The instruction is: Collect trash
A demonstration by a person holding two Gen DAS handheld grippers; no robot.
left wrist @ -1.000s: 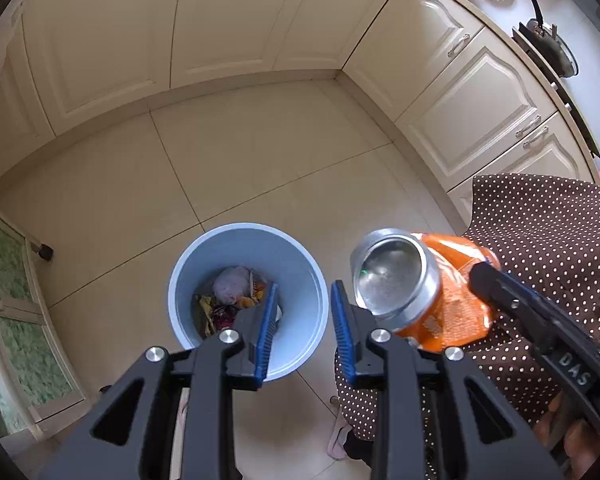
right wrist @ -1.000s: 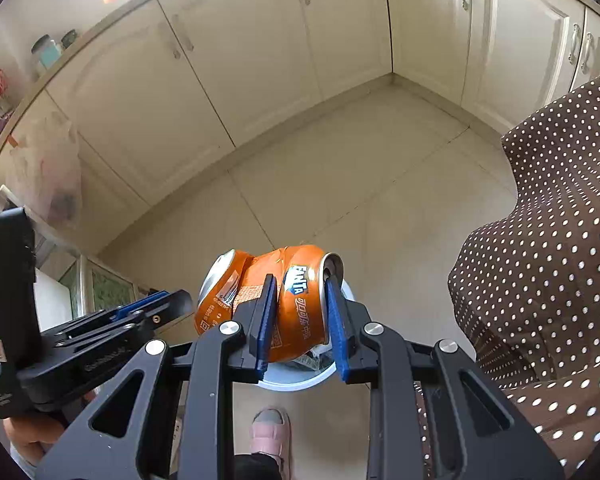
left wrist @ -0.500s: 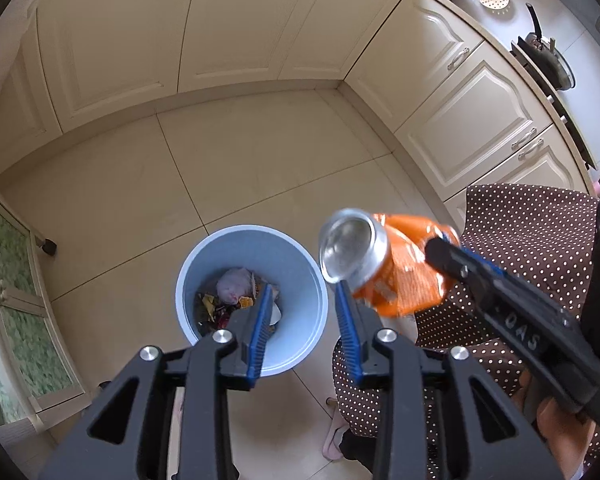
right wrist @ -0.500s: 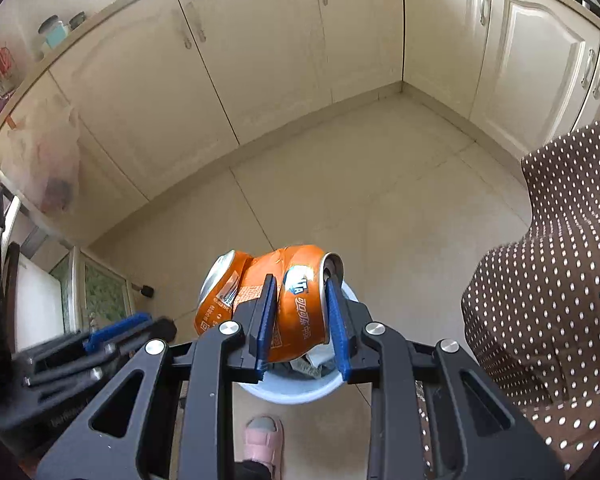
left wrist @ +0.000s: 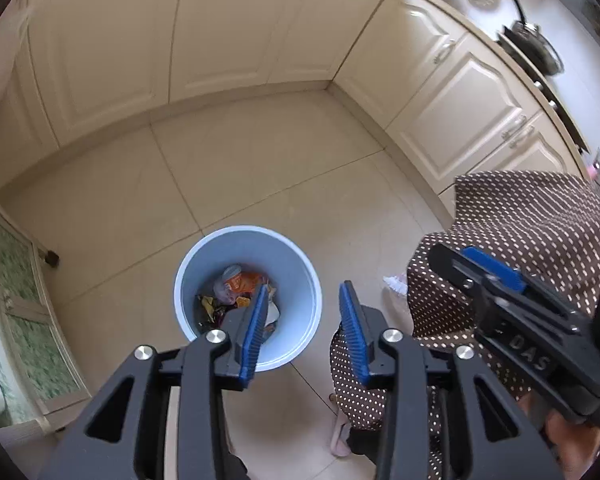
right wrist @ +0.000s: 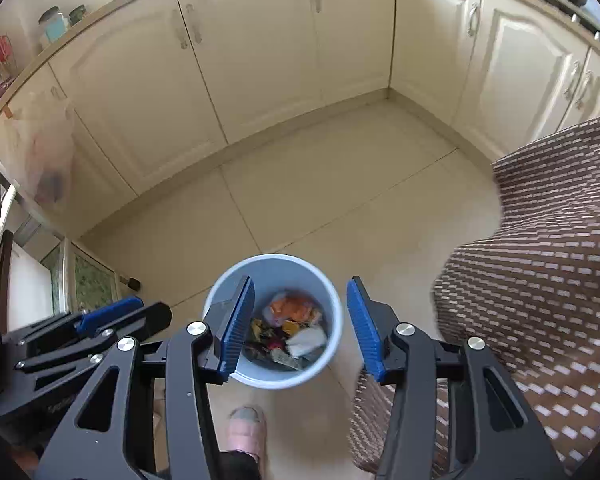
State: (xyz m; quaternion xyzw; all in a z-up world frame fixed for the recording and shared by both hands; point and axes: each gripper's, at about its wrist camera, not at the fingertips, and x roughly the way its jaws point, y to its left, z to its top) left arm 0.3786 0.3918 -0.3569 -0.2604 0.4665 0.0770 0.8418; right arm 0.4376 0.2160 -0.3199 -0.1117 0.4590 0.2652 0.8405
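A light blue trash bin (left wrist: pixel 300 264) (right wrist: pixel 332 292) stands on the tiled floor below both grippers. An orange crushed can (left wrist: pixel 244 280) (right wrist: pixel 294 306) lies inside it on top of wrappers and paper. My right gripper (right wrist: pixel 300 320) hovers over the bin, its jaws opening with nothing between them. My left gripper (left wrist: pixel 303 326) hangs over the bin's right rim, its jaws opening too and empty. The right gripper (left wrist: pixel 496 276) also shows at the right of the left wrist view, and the left gripper (right wrist: pixel 112 316) at the lower left of the right wrist view.
Cream kitchen cabinets (right wrist: pixel 260 60) line the far walls and meet in a corner. A brown polka-dot cloth (left wrist: pixel 520 232) (right wrist: pixel 540 260) hangs at the right. A pink slipper (right wrist: pixel 246 428) stands just in front of the bin. A plastic bag (right wrist: pixel 48 156) hangs on the left cabinet.
The right gripper opened and the orange can dropped from it into the bin. The left gripper's jaws widened as well, and both views rose a little.
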